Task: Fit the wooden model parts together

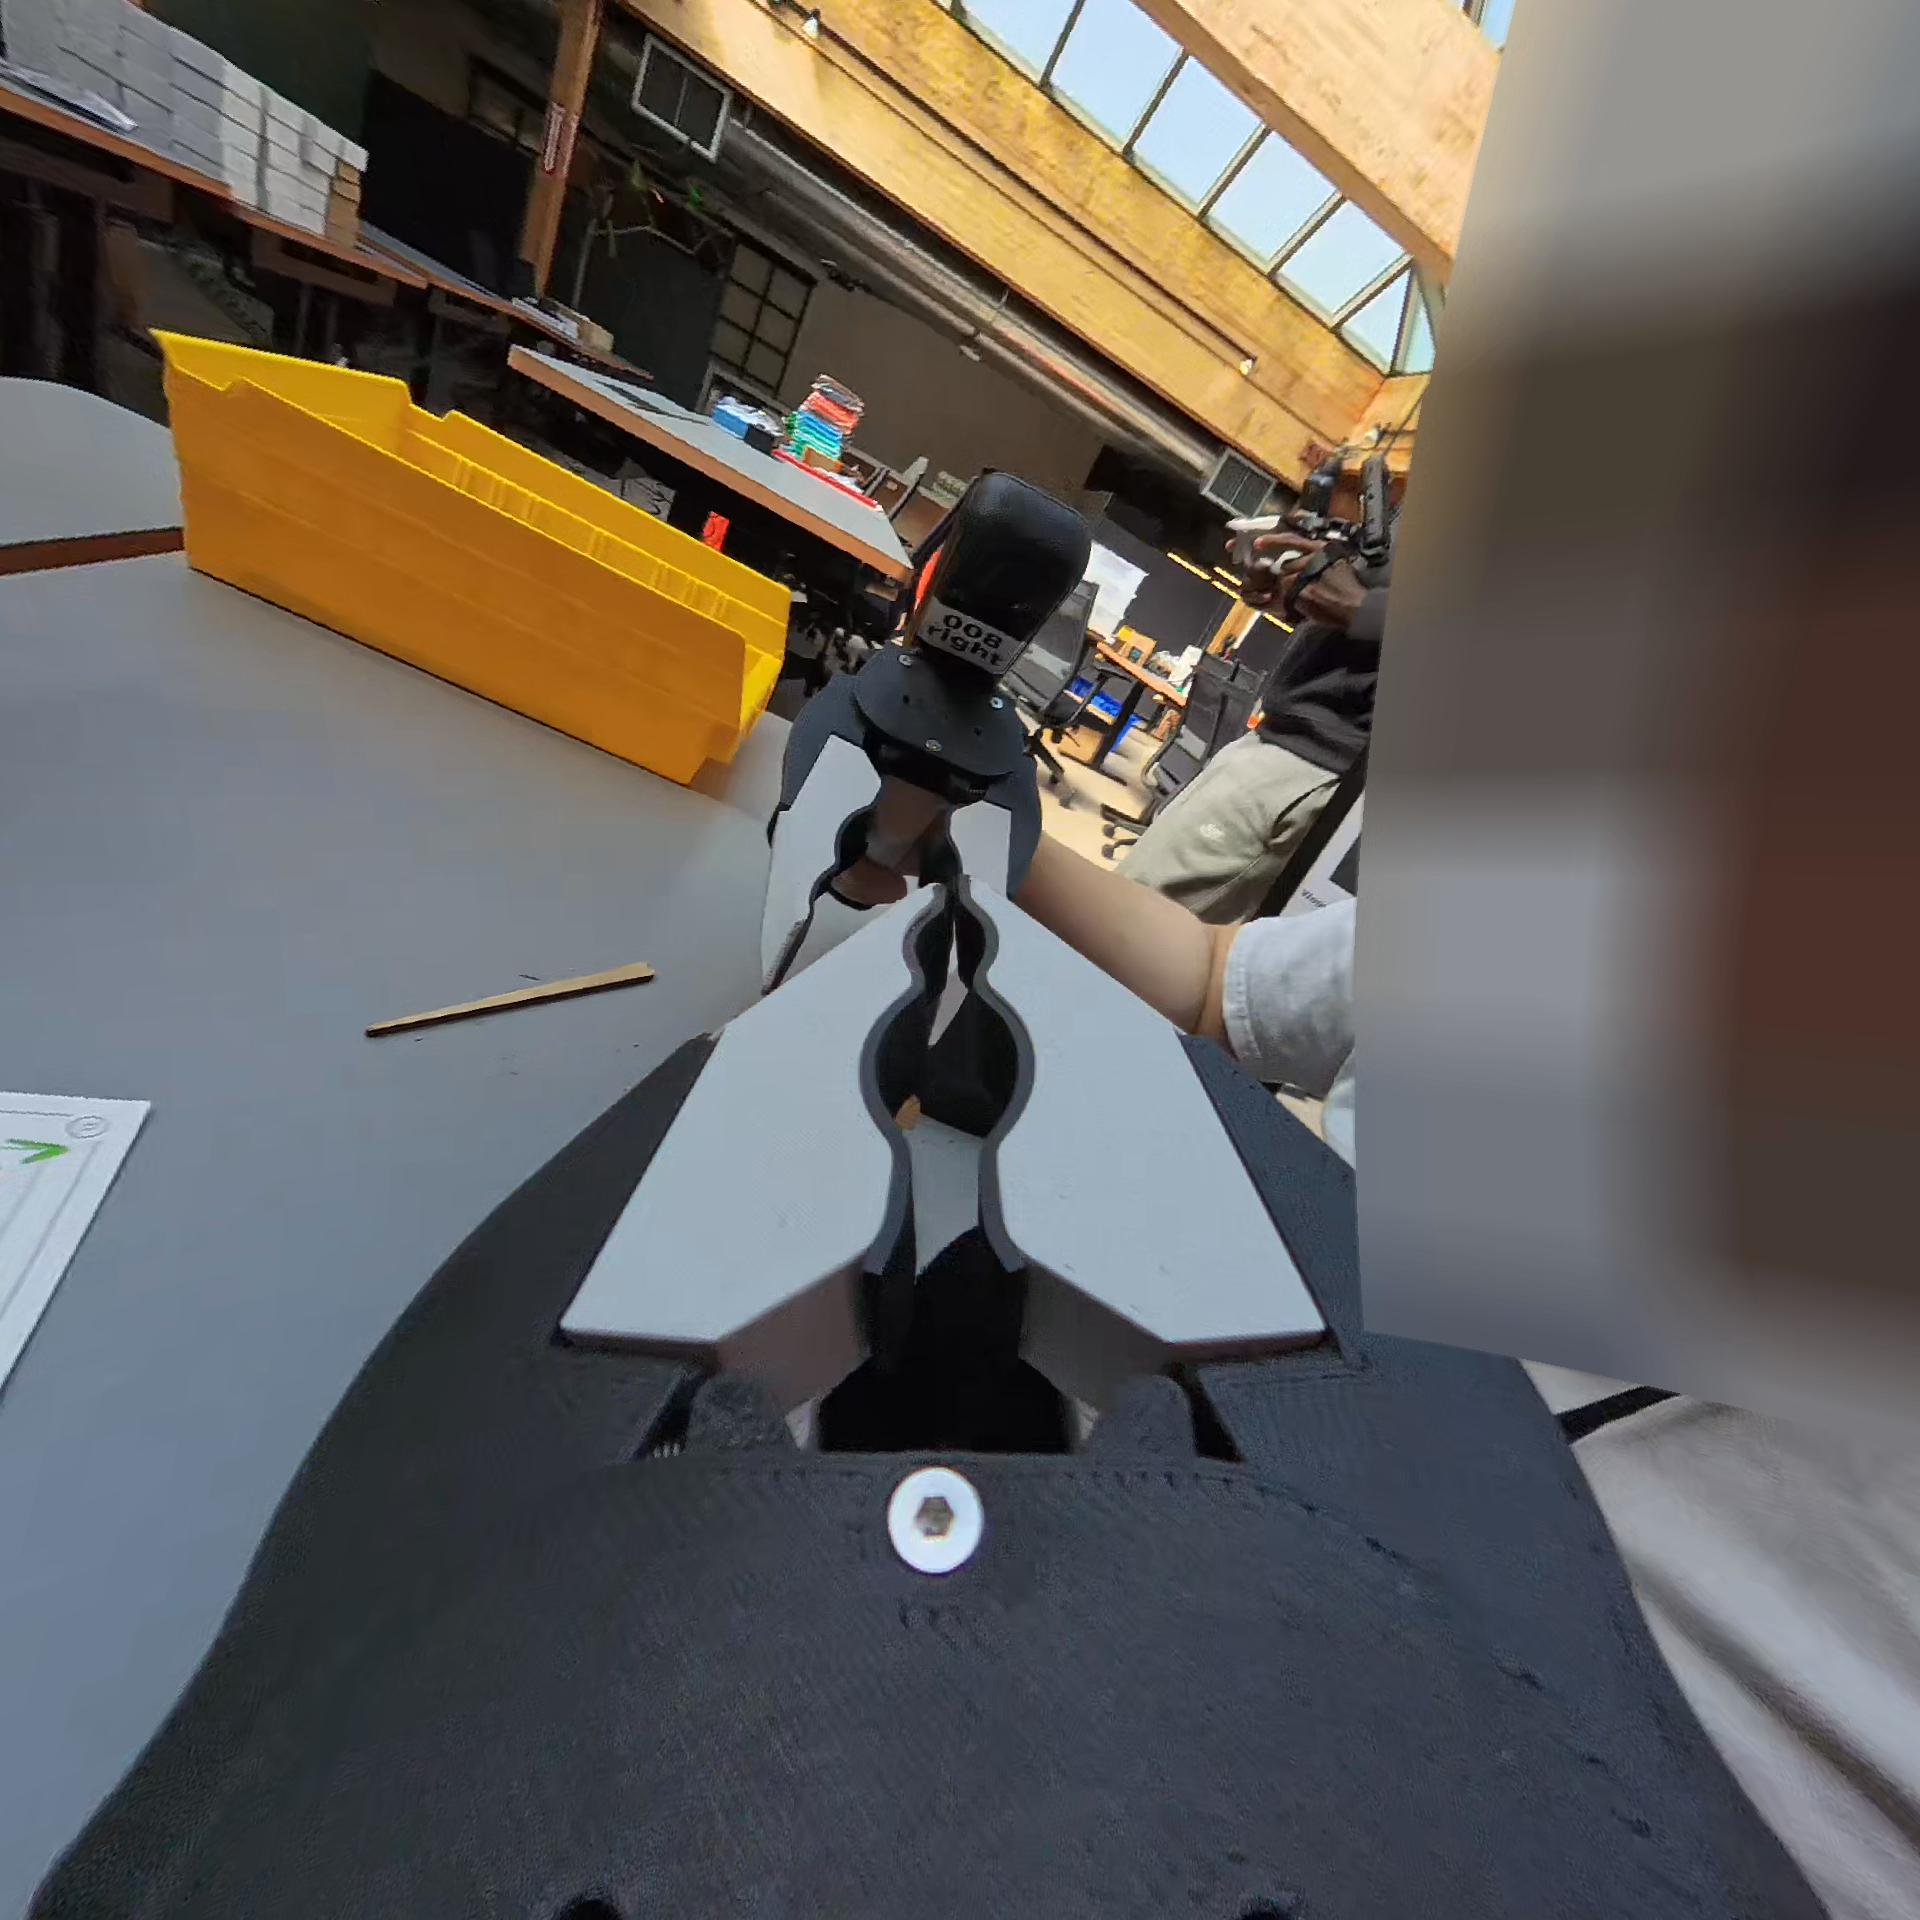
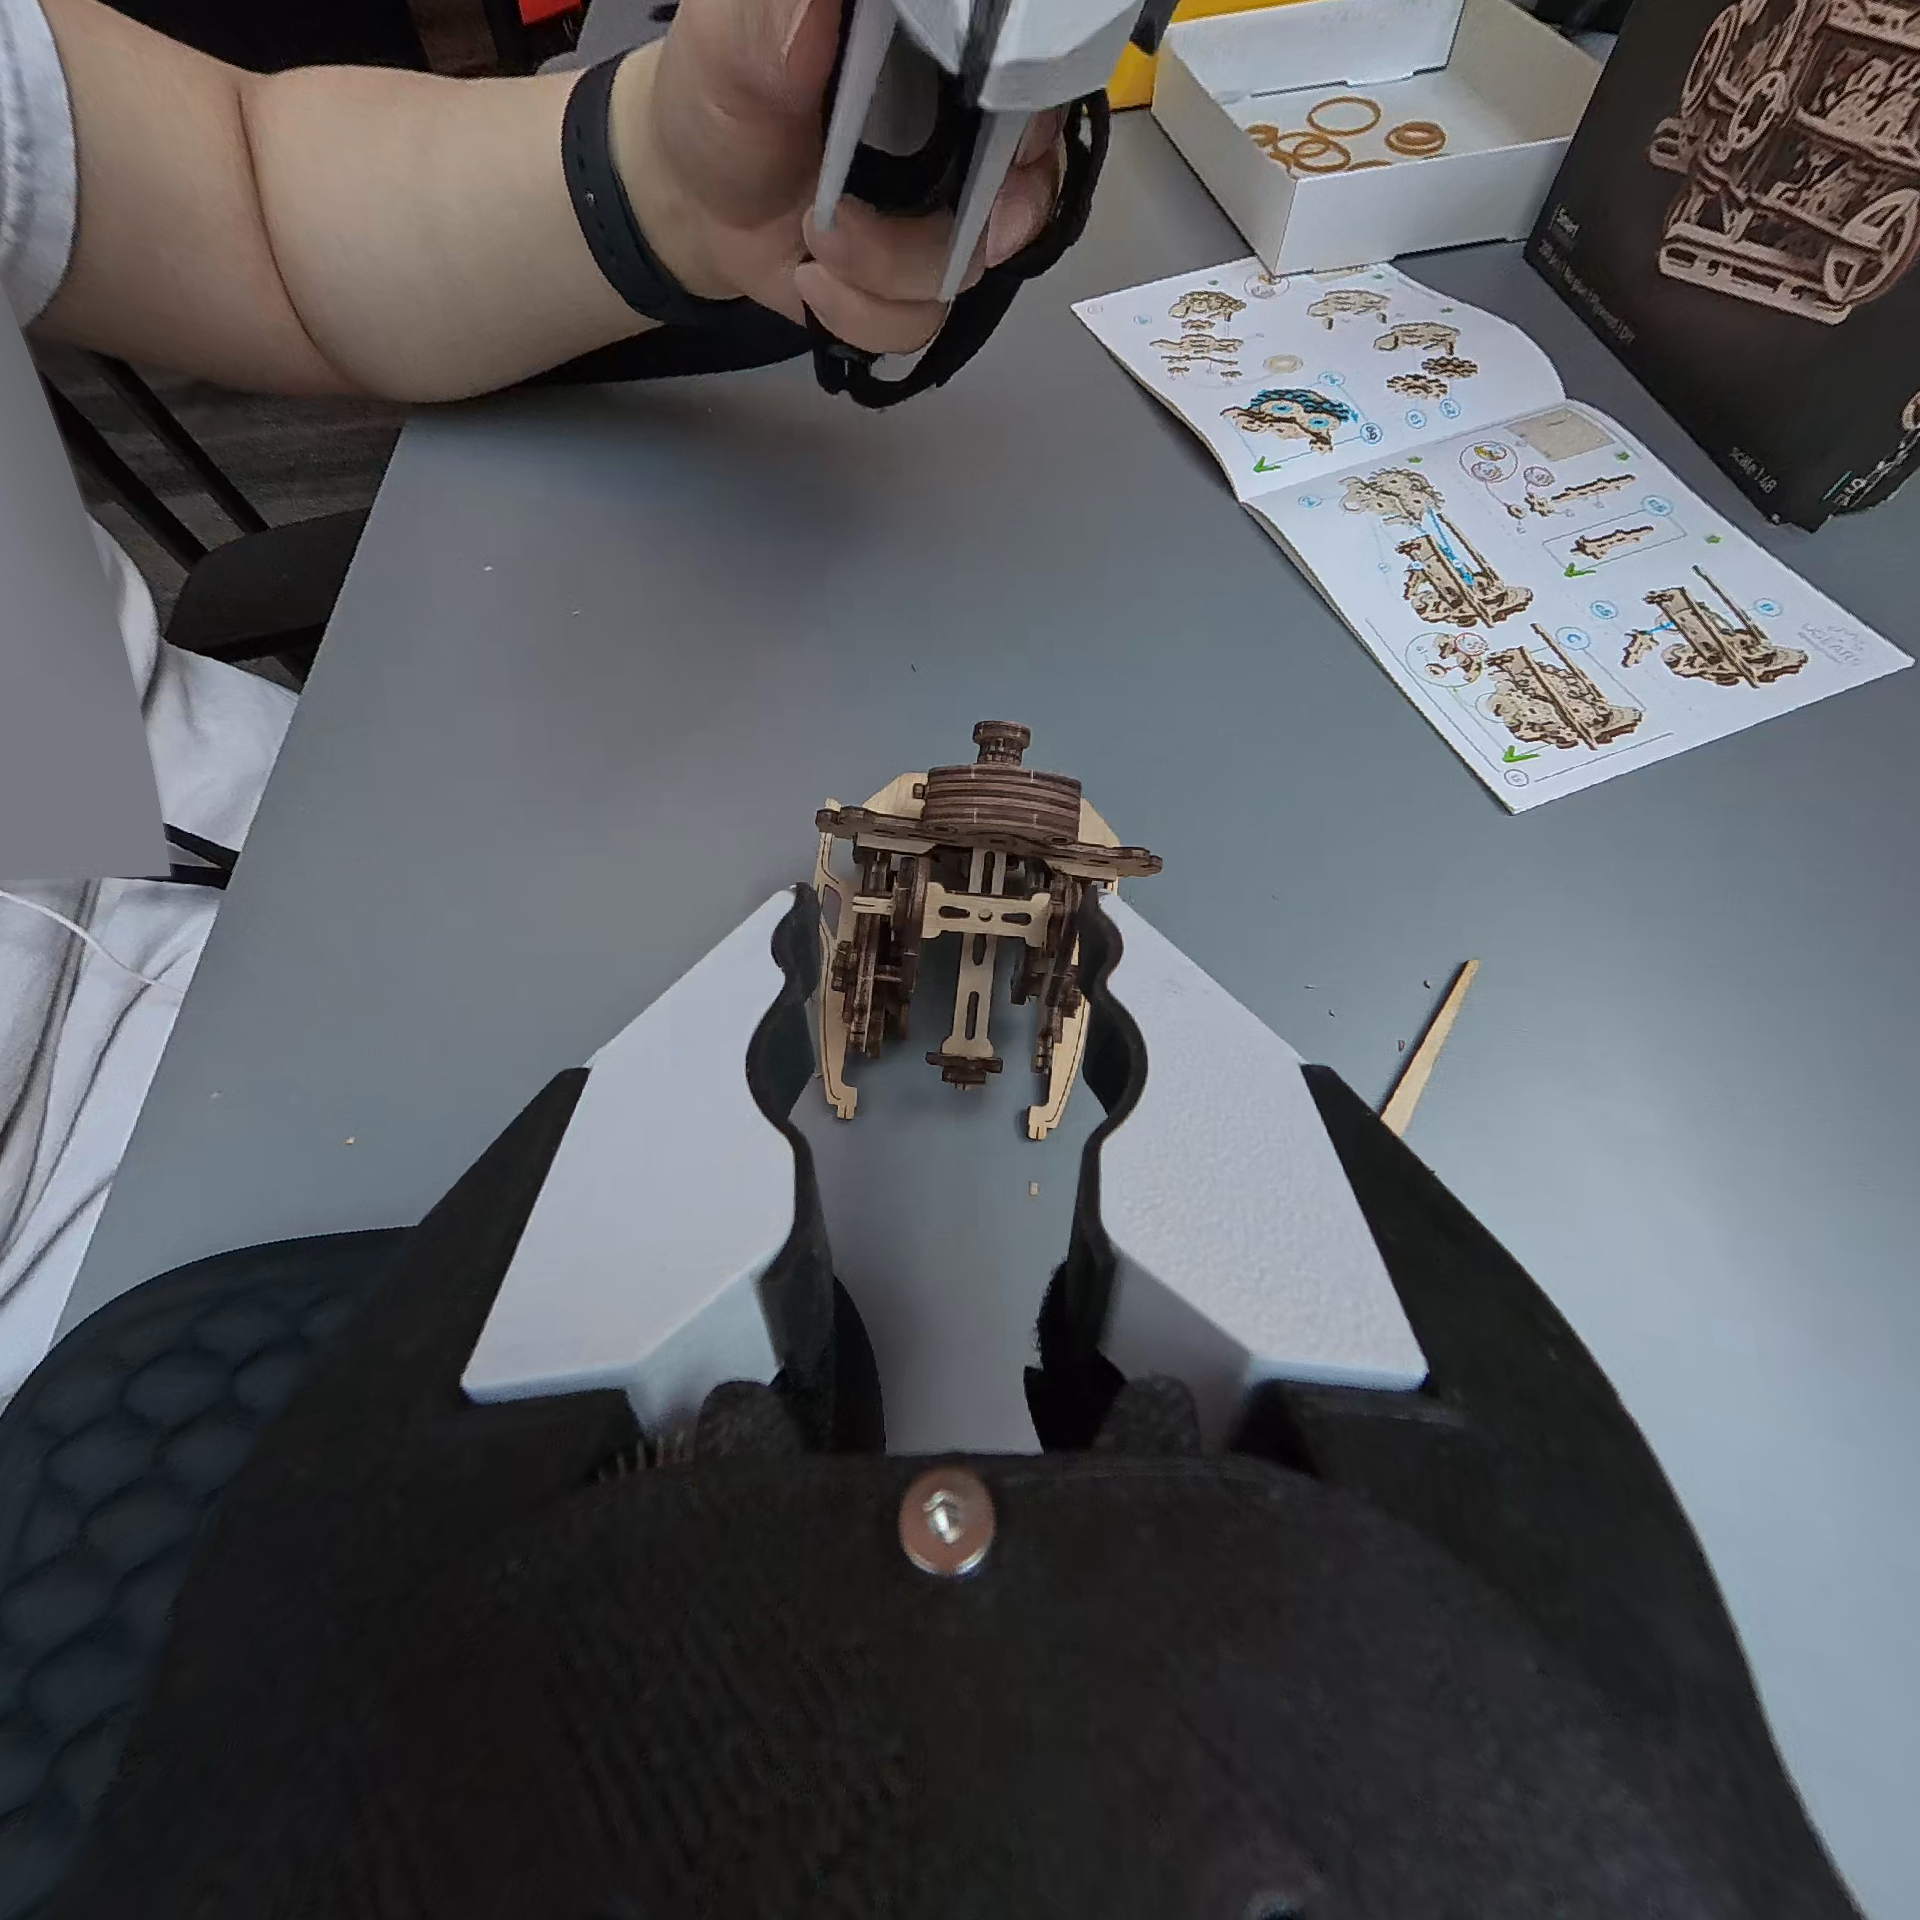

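My right gripper is shut on the wooden model, a part-built piece of light and dark plywood with a round stacked top. Its pads press both sides of the model, which sits low over the grey table. My left gripper is raised and tilted up, facing the right gripper. Its jaws are closed, and a small tan wooden piece shows between the pads, mostly hidden. In the right wrist view the left gripper hangs at the top, held in a hand, apart from the model.
A thin wooden stick lies right of the model. An open instruction sheet, a white box of wooden rings and a dark product box sit at the far right. A yellow bin stands behind. The table edge runs along the left. Left tips to right tips: about 12 cm. The thin wooden stick is about 10 cm from my right fingertips. The left camera catches it too, in the left wrist view.
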